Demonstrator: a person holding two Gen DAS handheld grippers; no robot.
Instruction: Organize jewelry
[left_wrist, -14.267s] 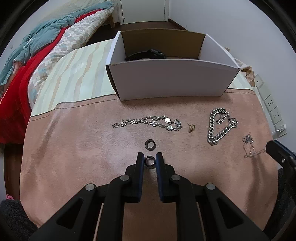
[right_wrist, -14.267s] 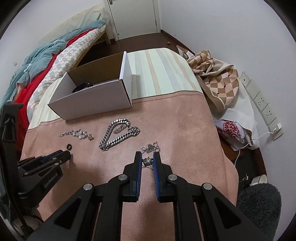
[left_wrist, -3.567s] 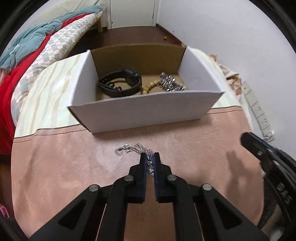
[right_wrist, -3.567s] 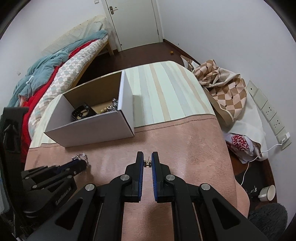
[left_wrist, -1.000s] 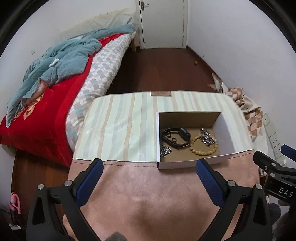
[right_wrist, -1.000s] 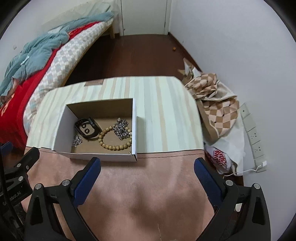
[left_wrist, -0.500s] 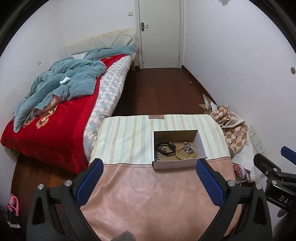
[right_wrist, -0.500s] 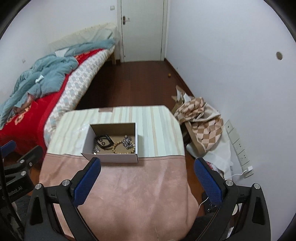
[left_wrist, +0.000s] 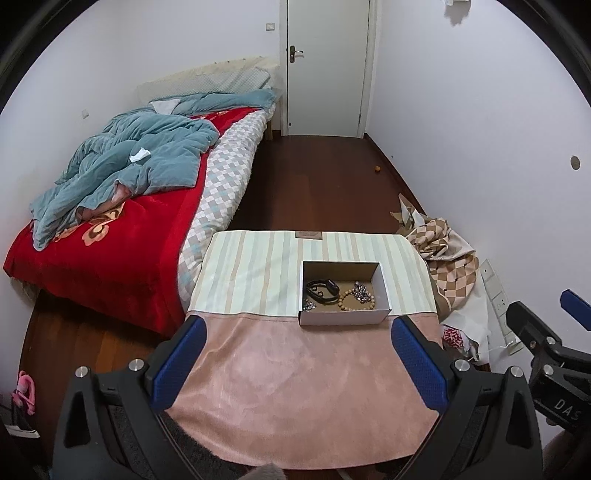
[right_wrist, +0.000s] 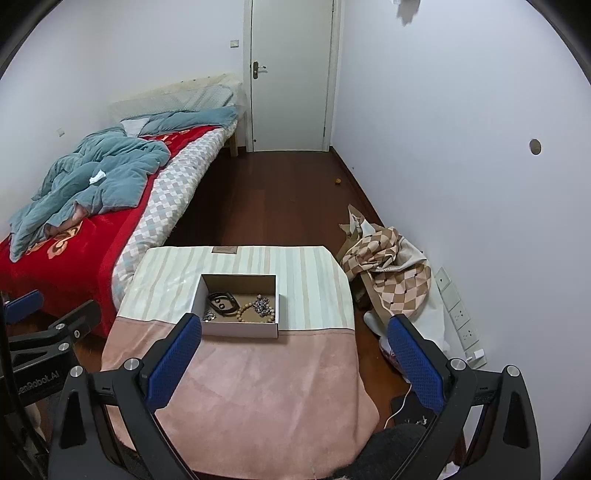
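Evidently near the finish: worth a last check that nothing lies loose on the pink cloth (left_wrist: 303, 373) of the tabletop (right_wrist: 236, 266) before calling it done, and none shows in either view. Worth keeping both tools high and clear of the cardboard box (left_wrist: 343, 316), so as not to nudge it along the striped cloth (left_wrist: 255, 273). Left gripper (left_wrist: 297, 363) held well above and back from the tabletop, looking down along its length, jaws spread wide and holding nothing. Right gripper (right_wrist: 291, 360) likewise raised and pulled back, jaws wide apart and bare, box at about 11 o'clock between the blue pads (right_wrist: 173, 360). Jewelry all inside the box: black band (left_wrist: 322, 288) at 9 o'clock of the floor, bead bracelet (left_wrist: 355, 300) toward 4 o'clock, silver chain (left_wrist: 361, 288) touching it at 2 o'clock, small silver cluster (left_wrist: 308, 305) in the 7 o'clock corner.
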